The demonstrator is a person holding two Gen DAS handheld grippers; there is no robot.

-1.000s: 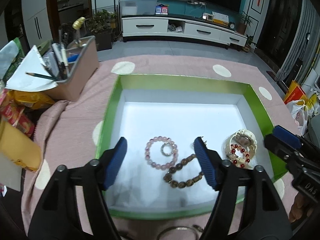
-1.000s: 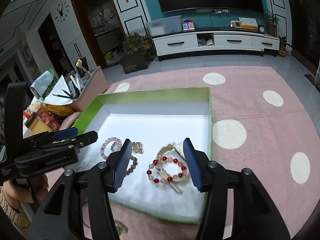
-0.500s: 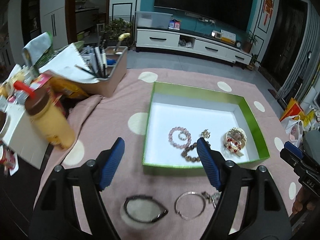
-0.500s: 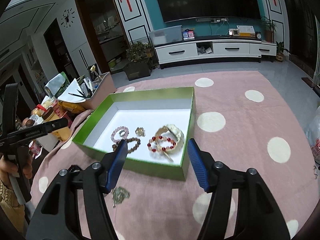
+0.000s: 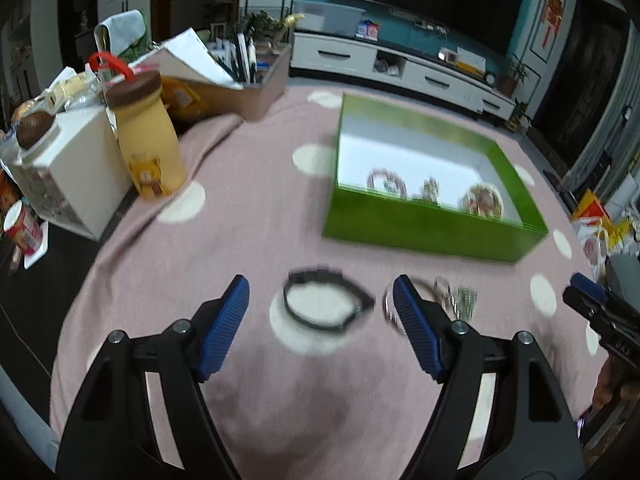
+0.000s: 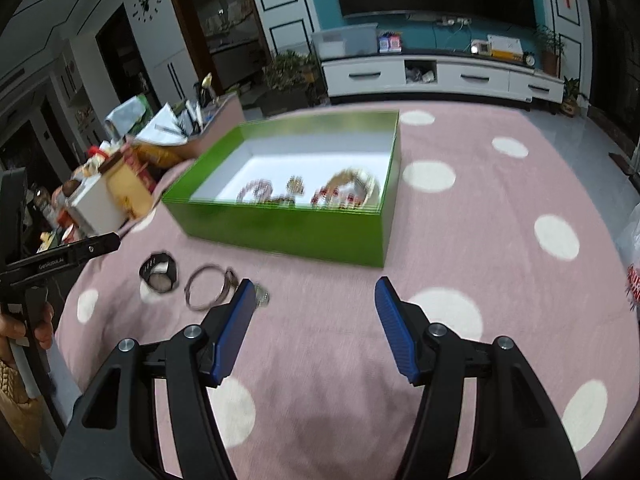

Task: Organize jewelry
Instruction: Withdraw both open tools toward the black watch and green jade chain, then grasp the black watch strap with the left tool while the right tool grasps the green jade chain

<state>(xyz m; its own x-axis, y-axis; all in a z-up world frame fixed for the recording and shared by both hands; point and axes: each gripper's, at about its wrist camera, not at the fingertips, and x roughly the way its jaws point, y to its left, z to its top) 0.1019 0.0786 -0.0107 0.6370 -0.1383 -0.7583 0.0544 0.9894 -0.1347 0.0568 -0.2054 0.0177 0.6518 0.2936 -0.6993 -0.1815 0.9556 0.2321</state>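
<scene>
Both claws have pulled back out of the green box (image 5: 432,228) over the last second; a second ago each sat low over its contents. Left claw (image 5: 322,328) is open and empty, now above the black band (image 5: 326,302) on the pink cloth near the table's front edge. Right claw (image 6: 312,326) is open and empty too, over bare cloth in front of the box.

Read: box drop-offs look done for now, and the next pick is likely one of the loose pieces outside. Black band, silver bangle (image 6: 206,288) and a small trinket (image 6: 262,296) are not yet boxed.

Hard to see:
- Motion blur smears the bead bracelets (image 6: 304,194) in the box; count unclear.
- Near box wall hides their lower parts.
- Left claw's finger covers part of the bangle.
- Trinket is too blurred to identify.
</scene>
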